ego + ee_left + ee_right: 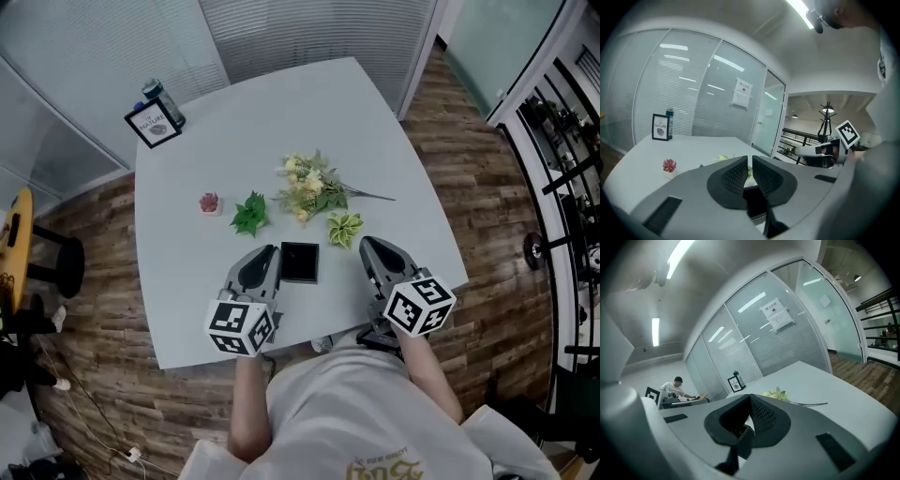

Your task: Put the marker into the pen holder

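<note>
A black square pen holder (299,262) stands on the white table (187,272) near its front edge, between my two grippers. No marker shows in any view. My left gripper (270,251) lies just left of the holder, its jaws a narrow slit apart with nothing between the pads (736,176). On the holder's right, my right gripper (367,244) has its jaws closed together and empty, as the right gripper view also shows (750,398). Both grippers point away from the person toward the table's middle.
Beyond the holder lie a bunch of pale flowers (312,187), two small green plants (250,214) (344,228) and a pink succulent (209,202). A framed sign (153,124) and a bottle (164,101) stand at the far left corner. Glass walls surround the table.
</note>
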A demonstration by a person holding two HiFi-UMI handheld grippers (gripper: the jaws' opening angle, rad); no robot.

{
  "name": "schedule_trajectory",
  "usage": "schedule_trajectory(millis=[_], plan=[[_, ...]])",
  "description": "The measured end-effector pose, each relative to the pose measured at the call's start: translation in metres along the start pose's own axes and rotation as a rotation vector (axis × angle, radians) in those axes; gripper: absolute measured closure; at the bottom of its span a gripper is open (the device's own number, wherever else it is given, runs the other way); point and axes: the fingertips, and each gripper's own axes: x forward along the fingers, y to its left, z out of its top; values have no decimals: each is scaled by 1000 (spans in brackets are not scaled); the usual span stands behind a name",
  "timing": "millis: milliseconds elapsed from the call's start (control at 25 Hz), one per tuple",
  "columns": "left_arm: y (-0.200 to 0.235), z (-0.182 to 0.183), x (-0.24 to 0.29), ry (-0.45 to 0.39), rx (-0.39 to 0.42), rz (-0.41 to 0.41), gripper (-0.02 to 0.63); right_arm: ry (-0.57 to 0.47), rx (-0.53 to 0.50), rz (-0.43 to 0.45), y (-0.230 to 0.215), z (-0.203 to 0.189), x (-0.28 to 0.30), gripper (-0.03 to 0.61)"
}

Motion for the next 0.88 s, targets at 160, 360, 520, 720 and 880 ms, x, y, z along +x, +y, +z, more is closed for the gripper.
schedule_trajectory(millis=[160, 360, 520, 720, 880], plan=[[-8, -4, -1, 21, 20, -25, 596, -2, -22, 21, 12, 2, 4, 561], [-6, 0, 1, 34, 44, -34, 601, -7, -40, 32, 20, 7, 6, 562], [-2, 0, 1, 34, 30, -32, 601, -10, -47, 31, 21, 10, 7, 563], [-3, -2, 4, 59, 69, -35, 602, -2, -65, 42, 24, 9, 8, 563], [-5, -4, 4, 64, 69, -45, 602, -1, -64, 43, 25, 9, 7, 563]])
